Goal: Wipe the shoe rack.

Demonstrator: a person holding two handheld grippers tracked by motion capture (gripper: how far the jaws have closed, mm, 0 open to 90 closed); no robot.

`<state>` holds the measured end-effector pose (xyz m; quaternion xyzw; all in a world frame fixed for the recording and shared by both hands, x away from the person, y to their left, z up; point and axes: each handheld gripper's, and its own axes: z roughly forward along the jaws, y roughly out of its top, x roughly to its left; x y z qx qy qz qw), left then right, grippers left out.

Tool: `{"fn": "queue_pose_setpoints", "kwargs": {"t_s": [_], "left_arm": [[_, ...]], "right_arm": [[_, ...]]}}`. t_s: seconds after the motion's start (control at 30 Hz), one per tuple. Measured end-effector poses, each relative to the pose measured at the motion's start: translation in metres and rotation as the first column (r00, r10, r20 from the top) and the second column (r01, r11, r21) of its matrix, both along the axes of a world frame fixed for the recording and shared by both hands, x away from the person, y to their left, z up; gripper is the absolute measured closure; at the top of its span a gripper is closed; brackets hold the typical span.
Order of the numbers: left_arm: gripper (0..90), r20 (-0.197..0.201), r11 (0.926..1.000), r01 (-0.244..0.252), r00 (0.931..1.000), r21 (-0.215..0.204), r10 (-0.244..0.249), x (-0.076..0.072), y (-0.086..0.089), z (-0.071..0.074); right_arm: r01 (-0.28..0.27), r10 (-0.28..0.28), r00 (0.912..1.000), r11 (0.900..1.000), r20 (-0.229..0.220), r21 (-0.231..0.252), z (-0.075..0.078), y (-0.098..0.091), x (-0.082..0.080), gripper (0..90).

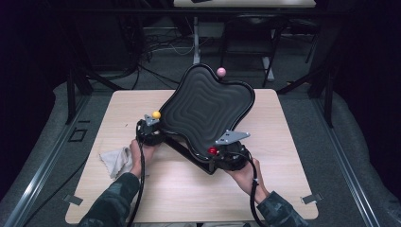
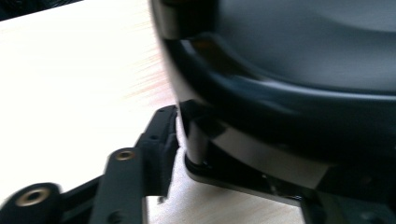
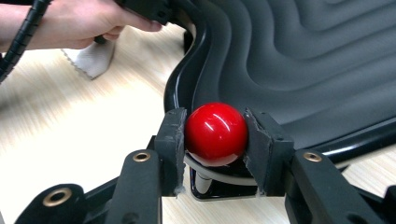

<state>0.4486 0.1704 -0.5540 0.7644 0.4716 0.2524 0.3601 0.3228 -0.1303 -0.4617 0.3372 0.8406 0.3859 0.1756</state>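
A black tray (image 1: 208,109) with wavy stepped ridges stands tilted over the wooden table (image 1: 189,194), with a ball knob at each of three corners. My right gripper (image 3: 215,136) is shut on the red ball (image 3: 215,133) at the near corner, a pad pressed on each side; from above the red ball (image 1: 213,151) shows beside the right gripper (image 1: 223,158). My left gripper (image 1: 150,135) sits at the left corner, just under the yellow ball (image 1: 156,114). In the left gripper view one finger (image 2: 156,149) lies against a post under the tray's rim (image 2: 289,102); the other is hidden.
A pink ball (image 1: 221,72) tops the tray's far corner. A crumpled white cloth (image 1: 116,160) lies on the table by the left hand, and the cloth (image 3: 93,60) also shows beyond the tray's rim. Cables trail back from both grippers. Black frame posts stand around the table.
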Motion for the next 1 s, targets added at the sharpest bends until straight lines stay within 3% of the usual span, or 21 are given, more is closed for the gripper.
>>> {"fn": "queue_pose_setpoints", "kwargs": {"t_s": [0.17,0.43,0.47,0.57,0.8,1.0], "left_arm": [[73.0,0.023,0.9999,0.009,0.9997,-0.008,-0.009,-0.002,0.000,-0.002],[74.1,0.033,0.9992,0.015,0.9994,-0.036,-0.014,-0.013,-0.001,-0.004],[74.1,0.030,0.9992,0.011,0.9995,-0.037,-0.010,-0.016,-0.001,-0.004],[74.1,0.028,0.9990,0.004,0.9996,-0.045,-0.002,-0.024,0.000,-0.004],[74.2,0.001,0.9991,-0.008,1.0000,-0.041,0.008,-0.042,0.001,-0.001],[74.2,-0.008,0.9995,-0.008,0.9999,-0.032,0.007,-0.051,0.002,0.001]], "right_arm": [[0.011,-0.011,0.9999,0.9999,0.003,0.011,-0.001,-0.010,0.000,59.6],[0.054,-0.054,0.9984,0.9985,0.015,0.010,-0.002,-0.022,0.003,59.6],[0.075,-0.075,0.9970,0.9972,0.021,-0.007,-0.002,-0.024,0.003,59.6],[0.082,-0.082,0.9963,0.9966,0.027,0.010,-0.003,-0.028,0.008,59.6],[0.140,-0.140,0.9891,0.9901,0.046,-0.003,-0.005,-0.035,0.022,59.7],[0.151,-0.151,0.9872,0.9885,0.051,0.010,-0.006,-0.038,0.032,59.7]]}}
